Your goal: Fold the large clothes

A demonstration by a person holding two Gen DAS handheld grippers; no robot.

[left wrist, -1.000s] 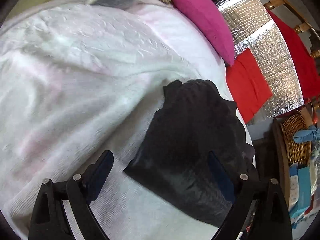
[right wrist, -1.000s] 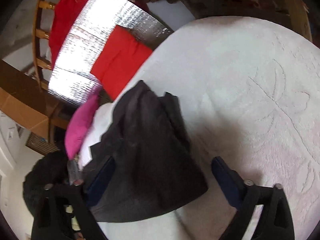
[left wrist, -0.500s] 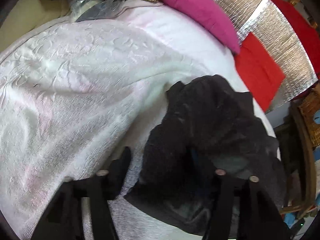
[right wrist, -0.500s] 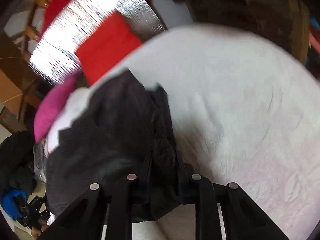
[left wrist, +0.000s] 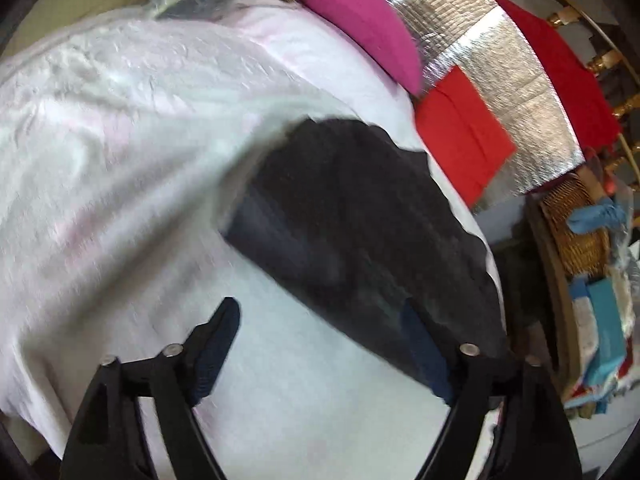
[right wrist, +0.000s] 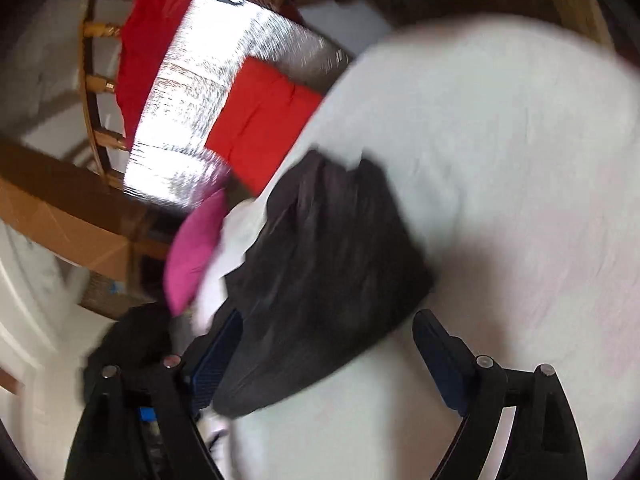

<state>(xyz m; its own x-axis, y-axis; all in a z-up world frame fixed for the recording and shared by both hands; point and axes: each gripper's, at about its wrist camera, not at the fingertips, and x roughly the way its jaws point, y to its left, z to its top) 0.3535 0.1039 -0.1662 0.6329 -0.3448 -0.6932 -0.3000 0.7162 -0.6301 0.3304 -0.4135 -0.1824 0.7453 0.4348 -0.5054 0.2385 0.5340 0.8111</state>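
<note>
Released half a second back – both claws, left gripper (left wrist: 320, 344) and right gripper (right wrist: 328, 348), now opening, clear of dark garment (left wrist: 352, 224) folded on white bedspread (left wrist: 120, 160). Fold set; next – regrasp or smooth.

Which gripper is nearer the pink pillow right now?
Hard to call; neither is close. The pink pillow lies beyond the black garment from both the left gripper and the right gripper, whose opening jaws hold nothing.
</note>
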